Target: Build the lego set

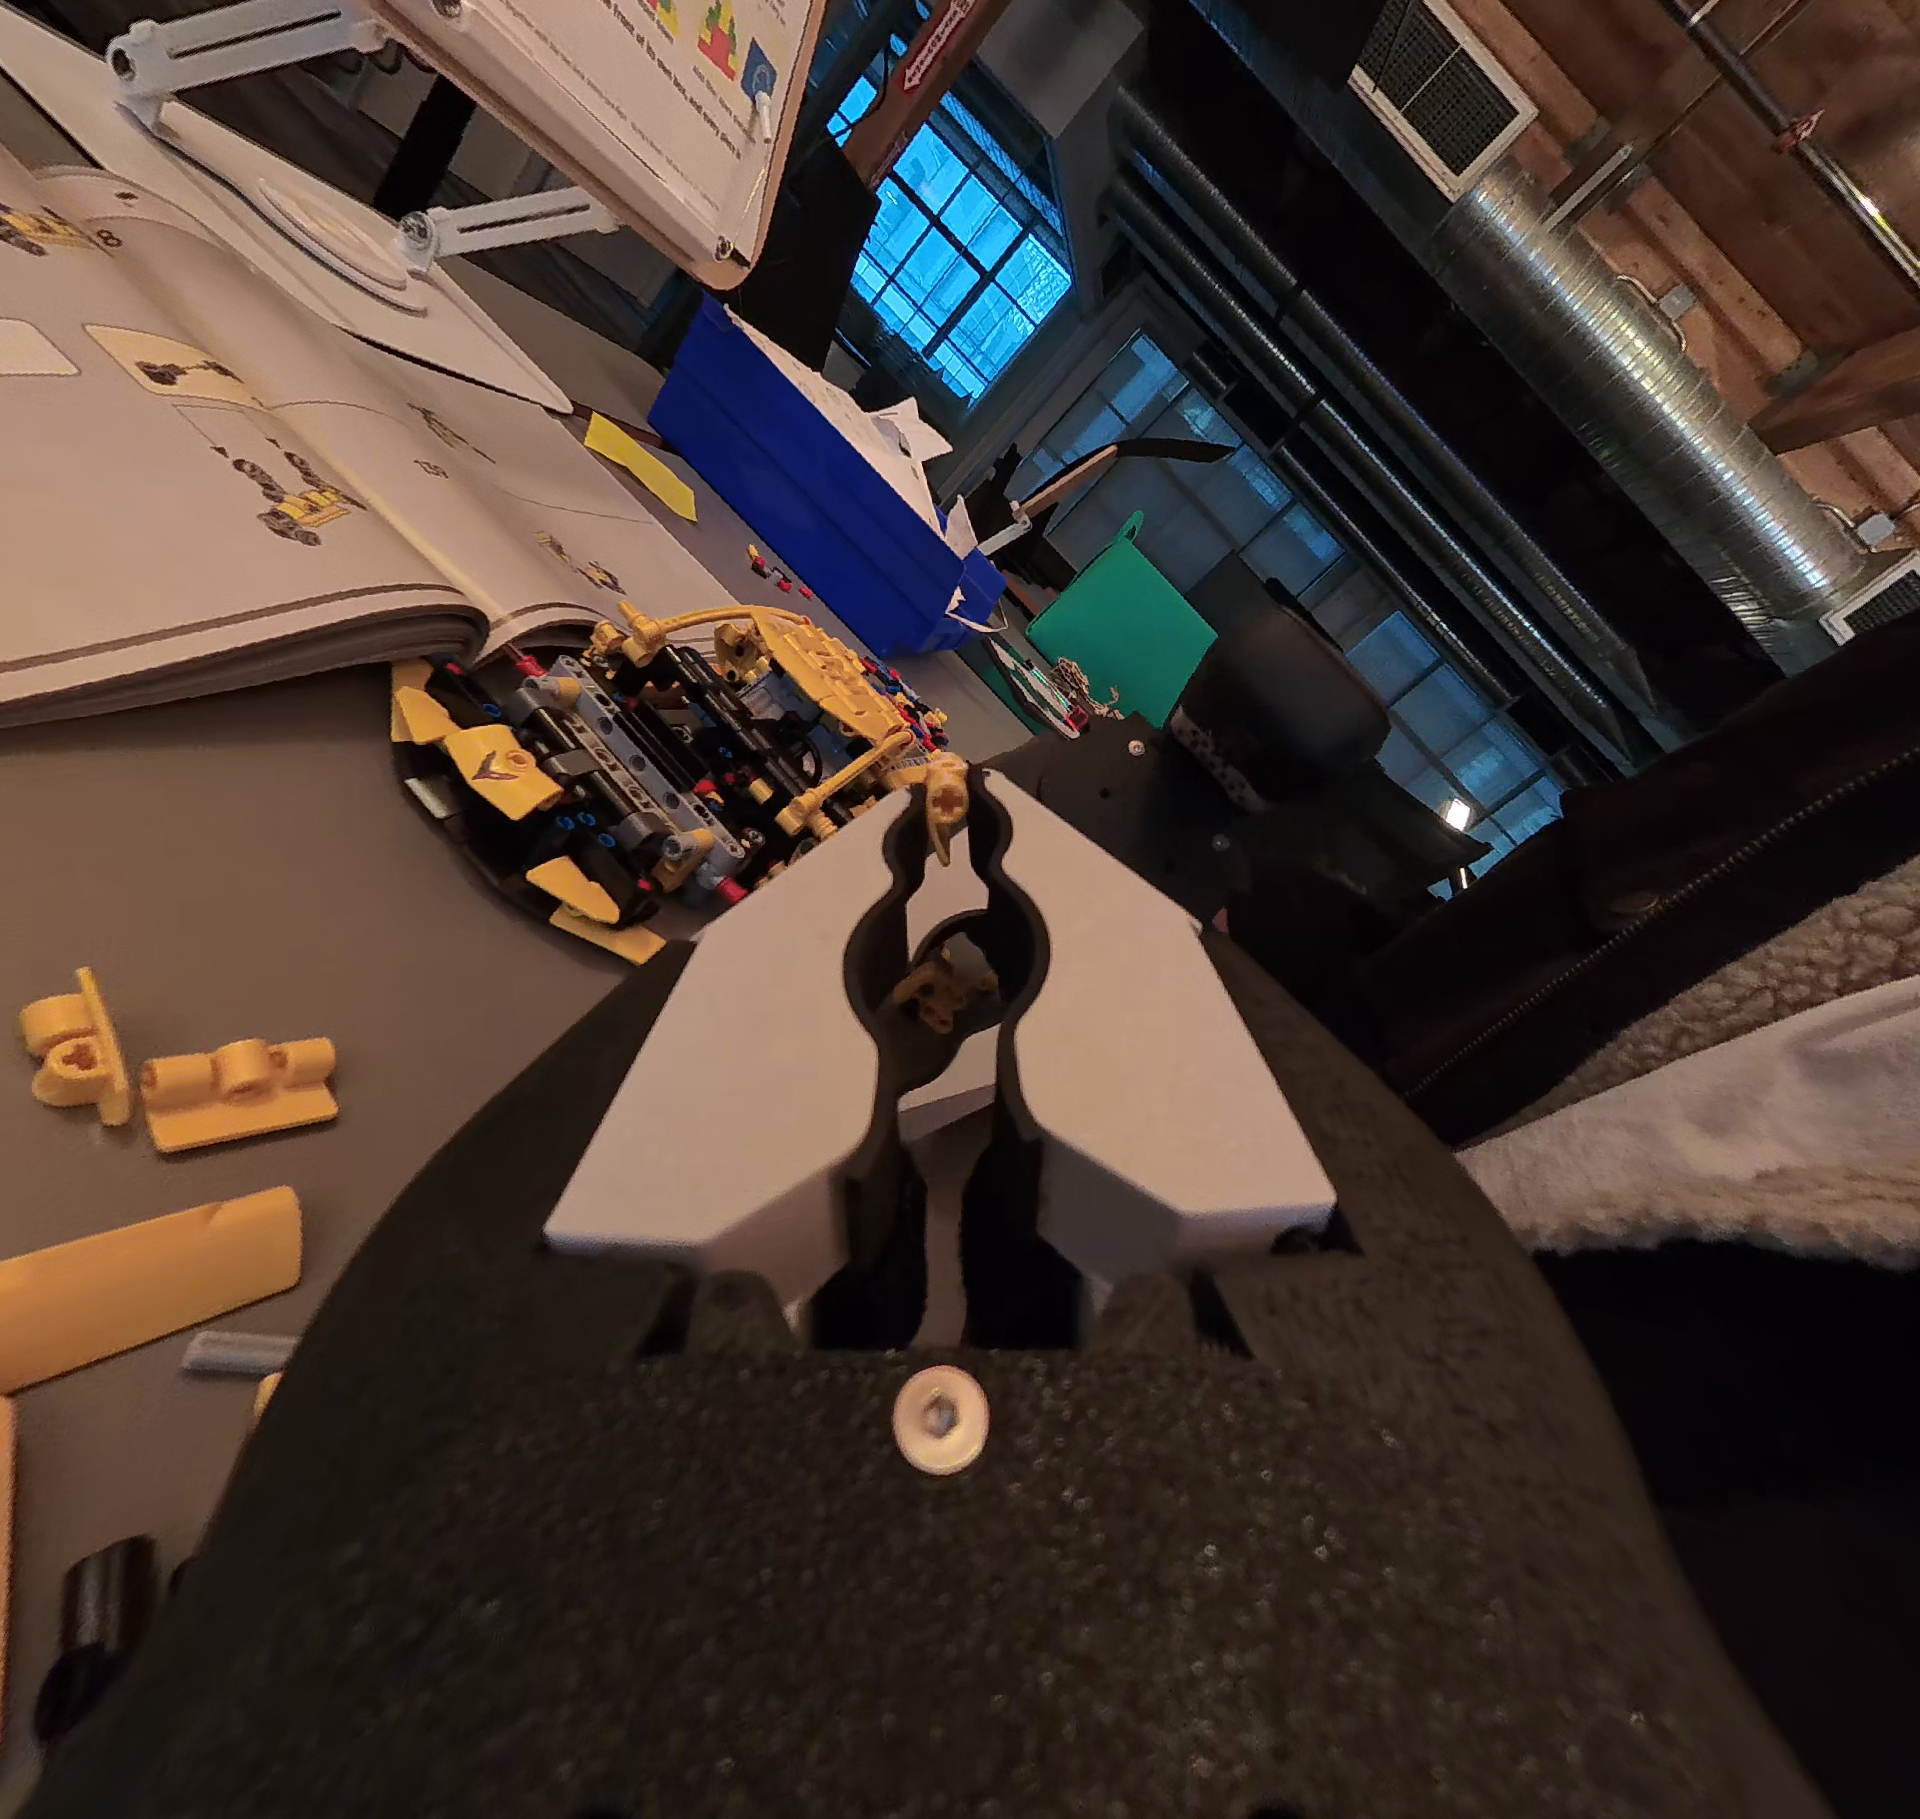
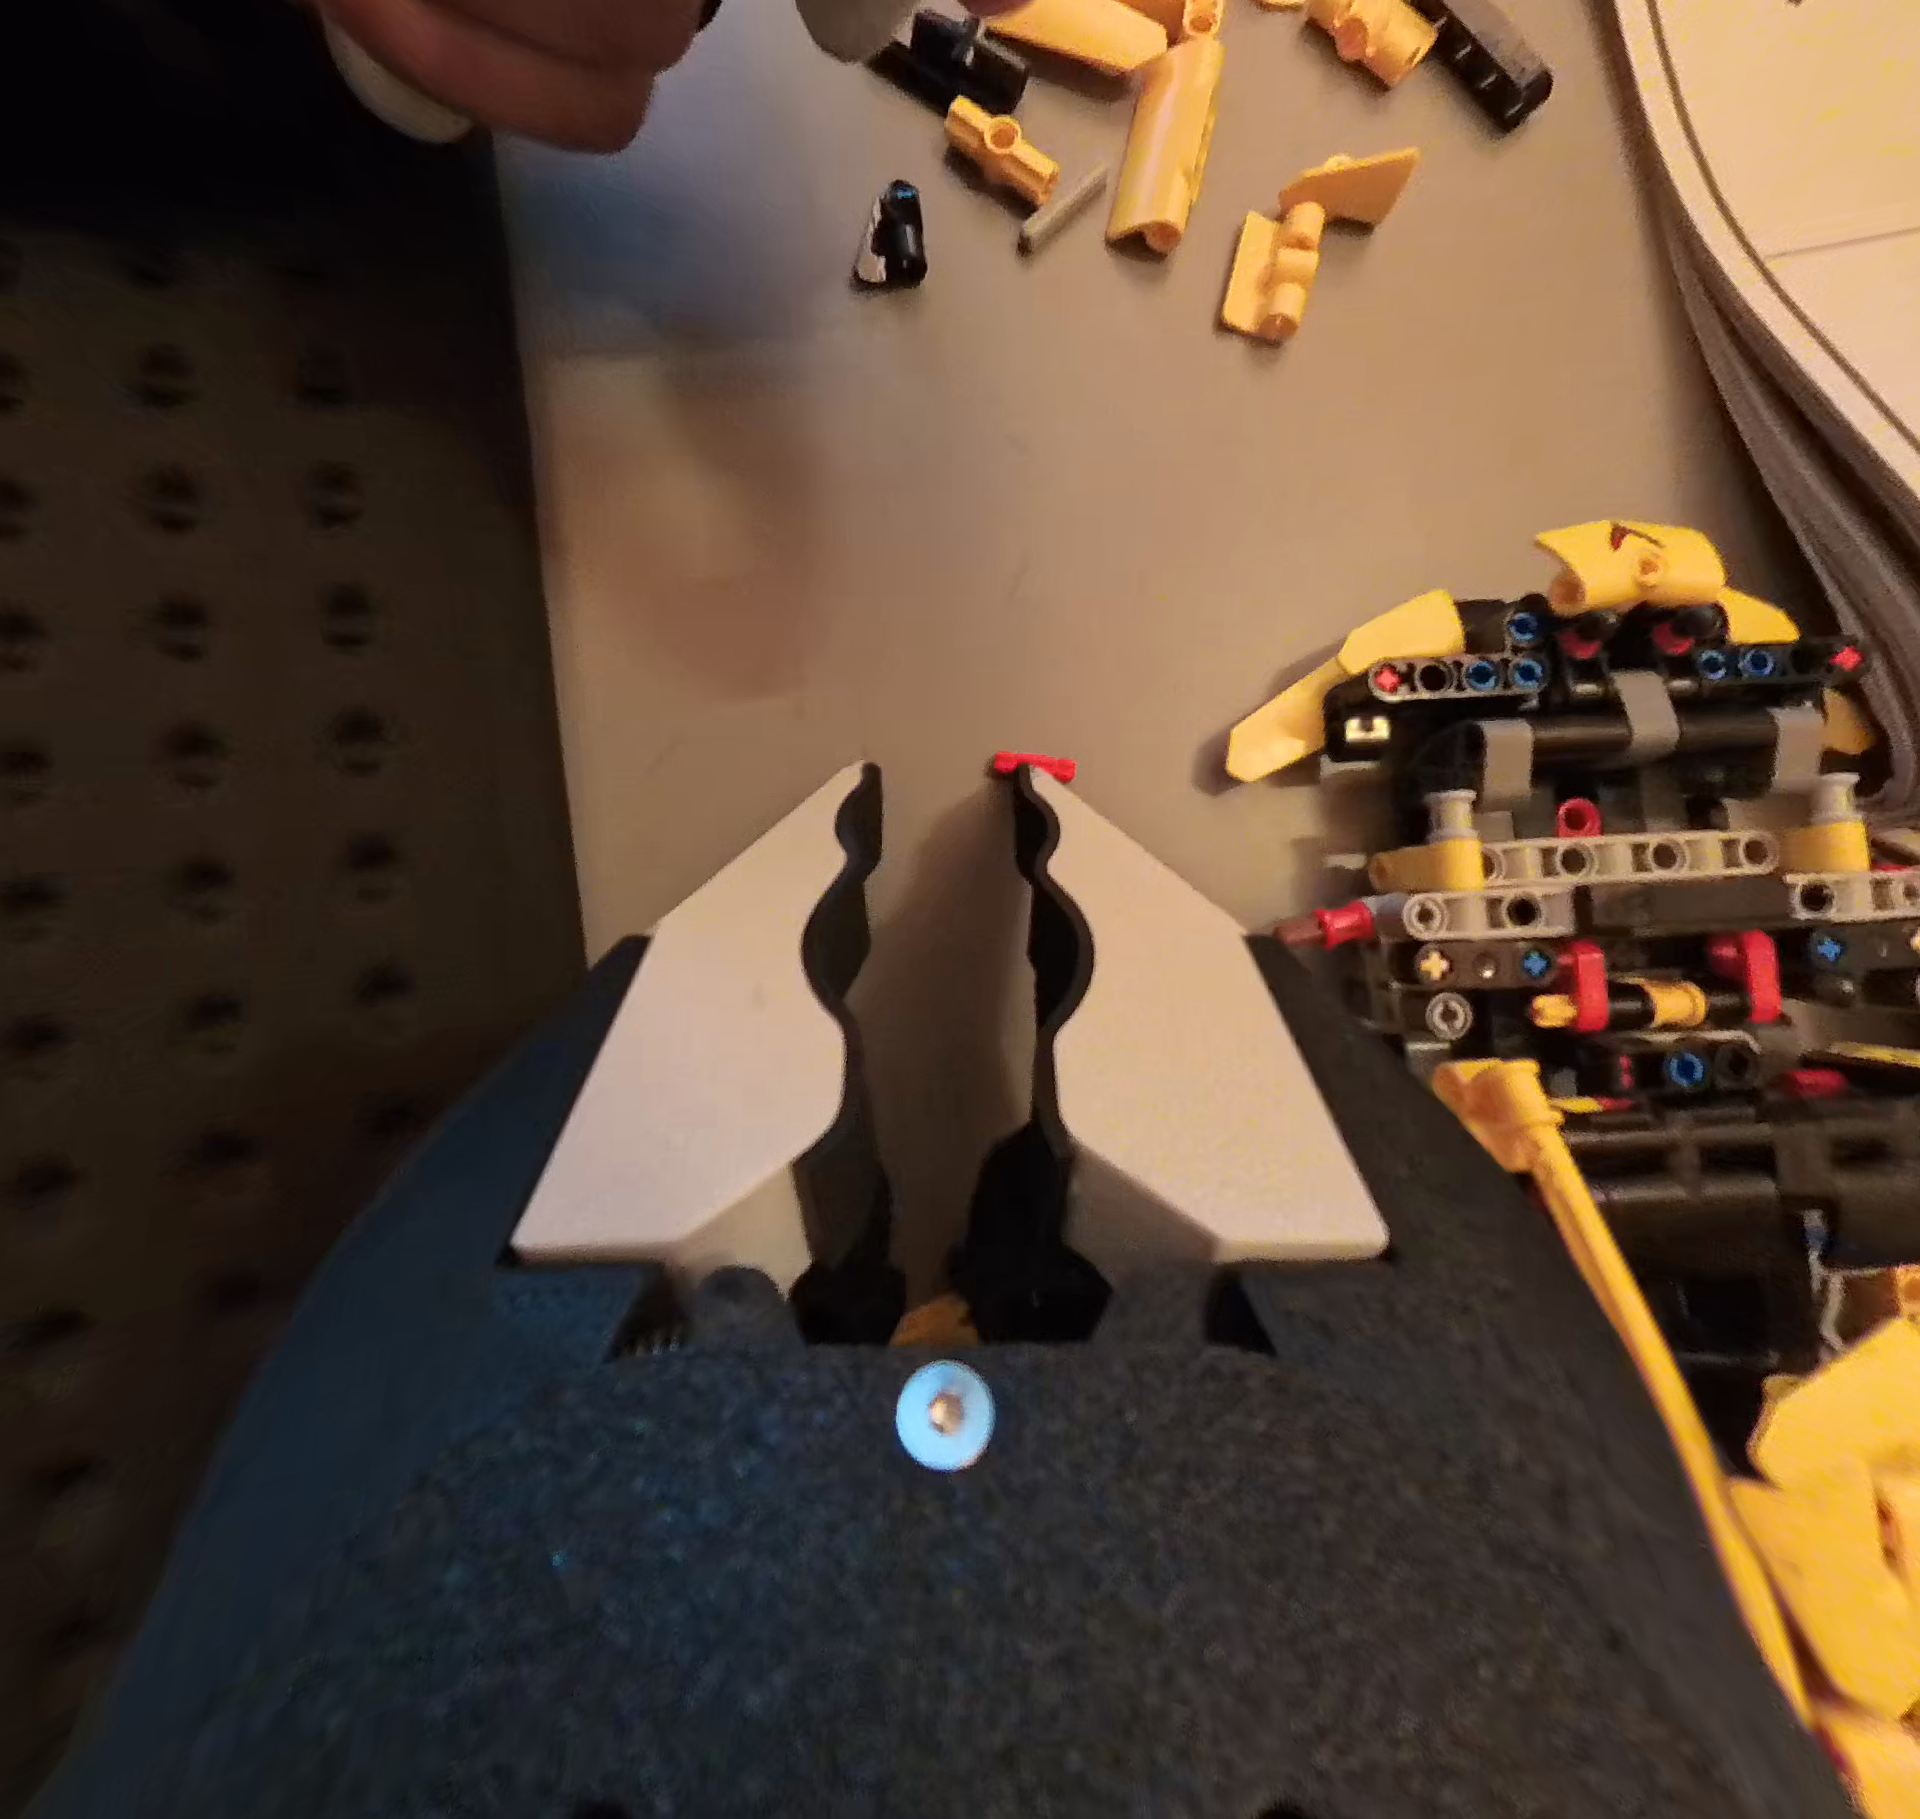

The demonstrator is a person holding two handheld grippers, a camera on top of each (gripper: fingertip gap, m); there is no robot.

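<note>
One half-built yellow and black car sits on the grey table by one open book. The left tongs pinch a small yellow piece beside it. The right tongs are open, with the car to their right and one red pin at one tip.

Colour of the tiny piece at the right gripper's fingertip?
Red piece; clearest in the right wrist view.

Left gripper: fingers nearly together, pinching a small part at the tips.
Right gripper: fingers parted, nothing between, angled down.
Hand: curled, upper left of the right wrist view.
</note>
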